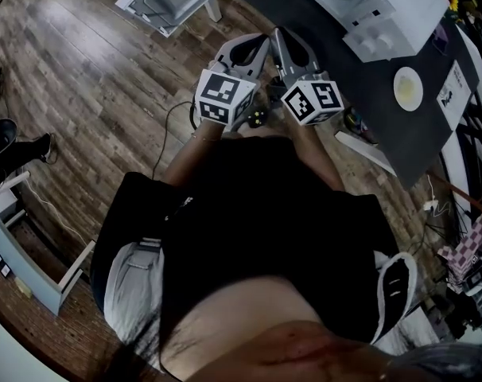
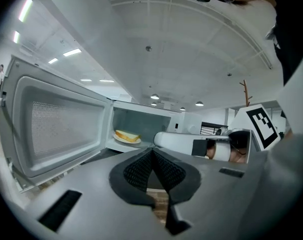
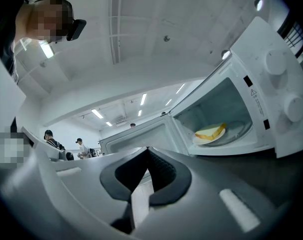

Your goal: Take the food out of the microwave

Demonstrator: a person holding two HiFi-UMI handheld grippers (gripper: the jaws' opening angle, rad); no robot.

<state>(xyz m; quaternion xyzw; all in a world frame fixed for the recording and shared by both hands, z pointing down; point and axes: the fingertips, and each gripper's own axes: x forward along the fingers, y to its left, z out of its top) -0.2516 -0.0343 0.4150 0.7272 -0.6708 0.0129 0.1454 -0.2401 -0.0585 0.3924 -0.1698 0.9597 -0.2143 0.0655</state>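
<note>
Within one open microwave, one plate with one bread slice (left gripper and right gripper both clenched, empty).

Left gripper jaws together, empty, right gripper the same

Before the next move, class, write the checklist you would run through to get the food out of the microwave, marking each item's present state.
1. Microwave door open: ok.
2. Food in sight on its plate inside: ok.
3. Left gripper empty: ok.
4. Right gripper empty: ok.
5. Grippers open, ready to grasp: not ok, both shut.
6. Plate cool enough to handle: cannot tell.
</note>
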